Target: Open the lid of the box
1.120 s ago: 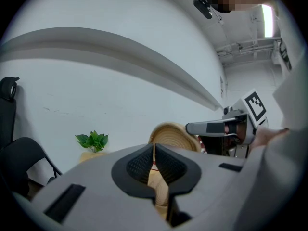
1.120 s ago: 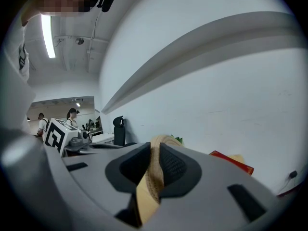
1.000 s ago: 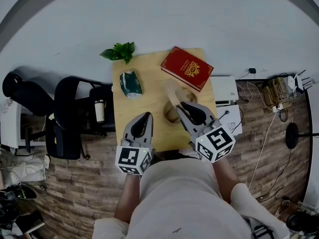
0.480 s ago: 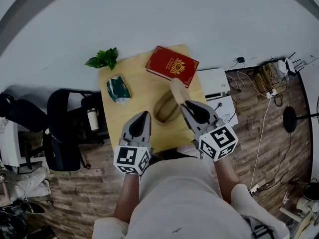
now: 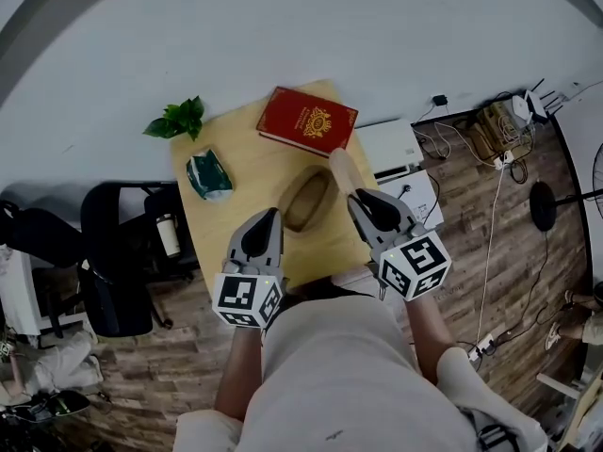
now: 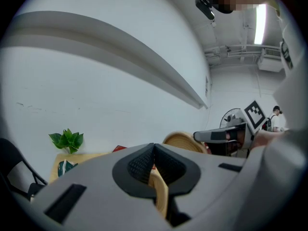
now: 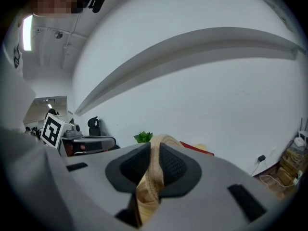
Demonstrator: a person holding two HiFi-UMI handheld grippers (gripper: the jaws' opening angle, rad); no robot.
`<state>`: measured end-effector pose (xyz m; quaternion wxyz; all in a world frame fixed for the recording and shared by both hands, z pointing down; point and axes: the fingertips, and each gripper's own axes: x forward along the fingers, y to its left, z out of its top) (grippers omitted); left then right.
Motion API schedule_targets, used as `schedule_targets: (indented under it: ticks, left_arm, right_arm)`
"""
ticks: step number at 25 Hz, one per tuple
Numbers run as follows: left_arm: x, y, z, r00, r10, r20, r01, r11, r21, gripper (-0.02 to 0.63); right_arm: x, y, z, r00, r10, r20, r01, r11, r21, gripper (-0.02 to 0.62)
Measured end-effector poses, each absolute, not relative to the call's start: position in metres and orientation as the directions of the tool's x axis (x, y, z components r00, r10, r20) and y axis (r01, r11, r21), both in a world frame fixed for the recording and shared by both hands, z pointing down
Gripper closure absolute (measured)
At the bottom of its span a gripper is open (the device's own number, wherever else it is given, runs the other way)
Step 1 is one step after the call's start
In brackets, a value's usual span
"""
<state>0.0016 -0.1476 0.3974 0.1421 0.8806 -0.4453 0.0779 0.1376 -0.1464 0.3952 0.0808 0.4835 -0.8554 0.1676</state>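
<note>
Right claw (image 5: 363, 197) - clamped on lid (image 5: 342, 169) - carrying it clear, now right of box (image 5: 306, 199). Box sitting open mid-table (image 5: 247, 163). Left claw (image 5: 268, 220) pinching box's near rim - opening looking done.

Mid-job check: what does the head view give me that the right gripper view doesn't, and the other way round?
Head view only: the box standing open on the table, the green packet and the chairs.
Right gripper view only: a close look at its pads pressing on the edge of the lid.
Both: the lid held in the right gripper, the red book, the plant and the left gripper.
</note>
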Motion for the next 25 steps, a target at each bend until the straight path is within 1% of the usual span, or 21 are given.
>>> schedule_targets:
  ticks: [11, 25]
  left_arm:
    - [0.014, -0.147, 0.398, 0.612, -0.743, 0.27, -0.79, -0.585, 0.182, 0.598]
    - [0.016, -0.143, 0.397, 0.606, -0.746, 0.276, -0.795, -0.581, 0.174, 0.598]
  right_arm:
    - [0.157, -0.143, 0.401, -0.482, -0.816, 0.317, -0.875, 0.435, -0.211, 0.537]
    - [0.163, -0.139, 0.403, -0.482, -0.816, 0.318, -0.876, 0.437, -0.206, 0.538]
